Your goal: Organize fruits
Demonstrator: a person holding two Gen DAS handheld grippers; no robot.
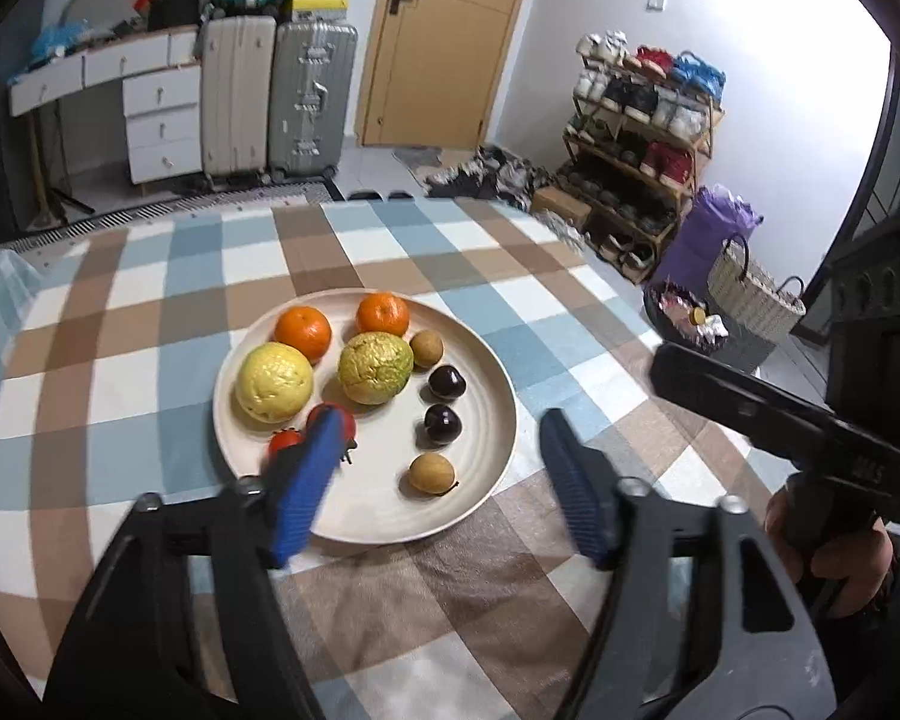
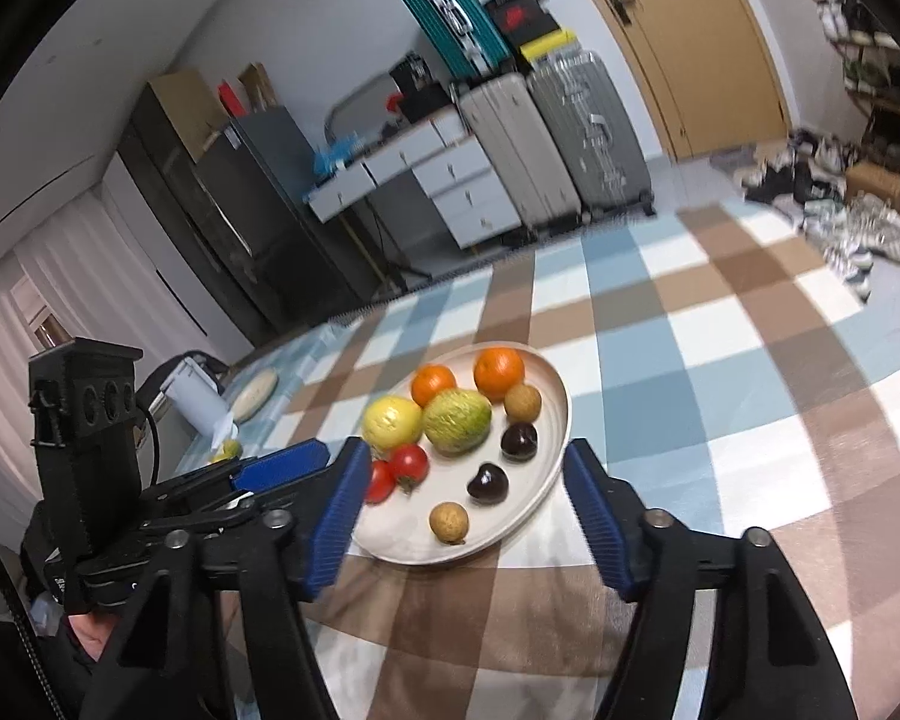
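Now both grippers hang with jaws apart and nothing between them: the left gripper (image 1: 438, 468) over the near rim of the cream plate (image 1: 486, 360), the right gripper (image 2: 468, 504) likewise. On the plate lie two oranges (image 1: 303, 331), two yellow-green guavas (image 1: 274, 382), two tomatoes (image 2: 409, 463), two dark plums (image 1: 447, 383) and two longans (image 1: 431, 473), upon the checked tablecloth (image 1: 150, 312).

A round cream plate (image 1: 498, 384) lies on the checked cloth, holding fruit in pairs: two oranges (image 1: 303, 331) at the far rim, two yellow-green guavas (image 1: 274, 382) mid-plate. Two red tomatoes (image 2: 408, 463) lie left, and two dark cherries (image 1: 447, 383) and two brown longans (image 1: 431, 473) lie right.
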